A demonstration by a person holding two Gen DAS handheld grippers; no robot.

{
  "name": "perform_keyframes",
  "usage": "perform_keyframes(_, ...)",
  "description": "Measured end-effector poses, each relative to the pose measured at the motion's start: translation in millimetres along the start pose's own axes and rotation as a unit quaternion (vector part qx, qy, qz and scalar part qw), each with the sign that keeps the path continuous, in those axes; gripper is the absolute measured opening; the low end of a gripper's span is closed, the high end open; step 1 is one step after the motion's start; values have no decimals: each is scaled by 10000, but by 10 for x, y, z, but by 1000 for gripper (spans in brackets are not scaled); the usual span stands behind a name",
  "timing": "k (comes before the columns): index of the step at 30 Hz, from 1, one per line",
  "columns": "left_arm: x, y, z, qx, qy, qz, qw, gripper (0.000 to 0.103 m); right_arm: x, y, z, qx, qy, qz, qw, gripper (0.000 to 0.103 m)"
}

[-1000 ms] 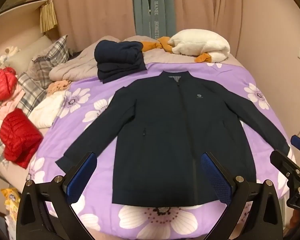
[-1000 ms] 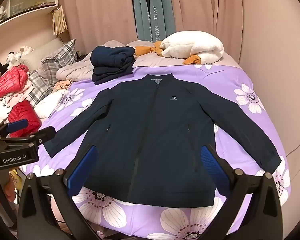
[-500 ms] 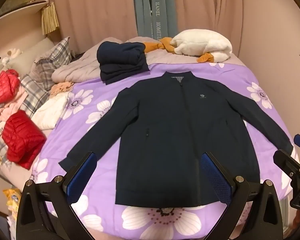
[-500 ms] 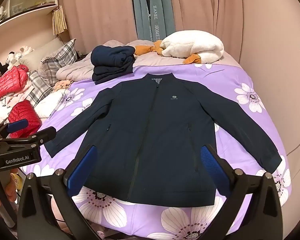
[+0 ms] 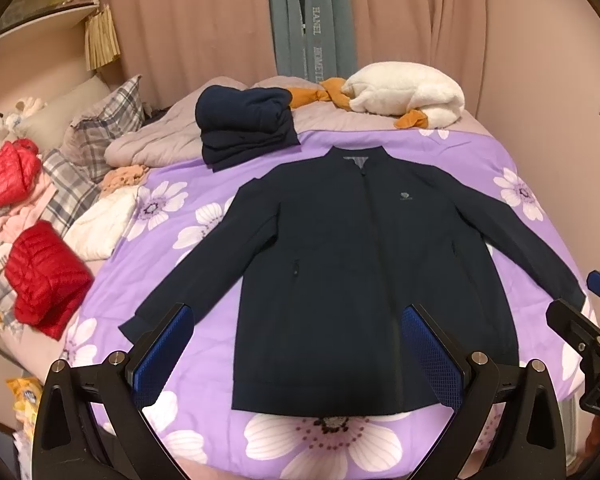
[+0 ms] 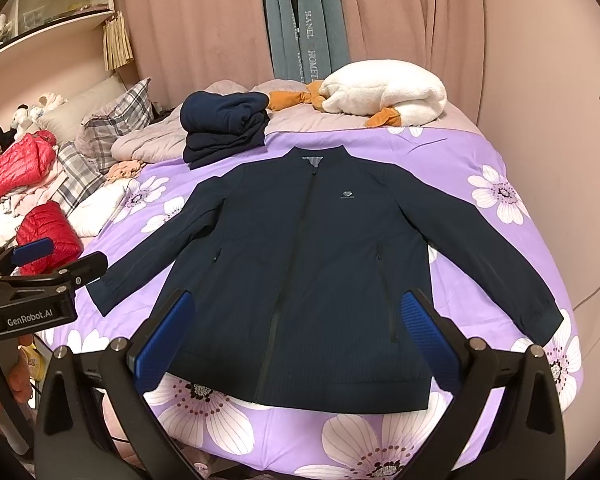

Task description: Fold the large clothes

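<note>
One navy jacket (image 5: 352, 280) spread flat, front up, on the bed (image 5: 500, 160) just ahead of both tongs; long axis running straight away, hem nearest, collar farthest. Sleeves angled outward, one cuff toward each side. Left tongs (image 5: 296, 356) and right tongs (image 6: 296, 340) wide apart, gripping nothing. Legible: "GenRobot.AI" on left tongs; "HANEL" on curtain (image 6: 304, 20).

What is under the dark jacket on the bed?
The jacket lies flat on the purple flowered cover, which shows all around it. Whatever is beneath the jacket itself is hidden.
</note>
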State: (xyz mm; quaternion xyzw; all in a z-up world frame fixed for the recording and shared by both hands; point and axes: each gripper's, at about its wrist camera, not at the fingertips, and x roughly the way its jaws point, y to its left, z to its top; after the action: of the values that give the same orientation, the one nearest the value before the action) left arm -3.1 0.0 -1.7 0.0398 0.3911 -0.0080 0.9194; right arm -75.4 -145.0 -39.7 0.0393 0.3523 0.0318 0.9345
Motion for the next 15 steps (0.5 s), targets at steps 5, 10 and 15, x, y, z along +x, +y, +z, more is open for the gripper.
perform_keyframes(5, -3, -2, 8, 5, 1, 6, 10000, 103, -12, 10, -4, 8, 3, 17, 10000, 103)
perform_keyframes(10, -5, -9, 17, 39, 40, -42, 10000, 103, 1, 2, 24, 17, 83, 44, 10000, 103)
perform_keyframes(15, -16, -17, 32, 63, 7, -29, 10000, 103, 15, 4, 38, 31, 64, 53, 10000, 103)
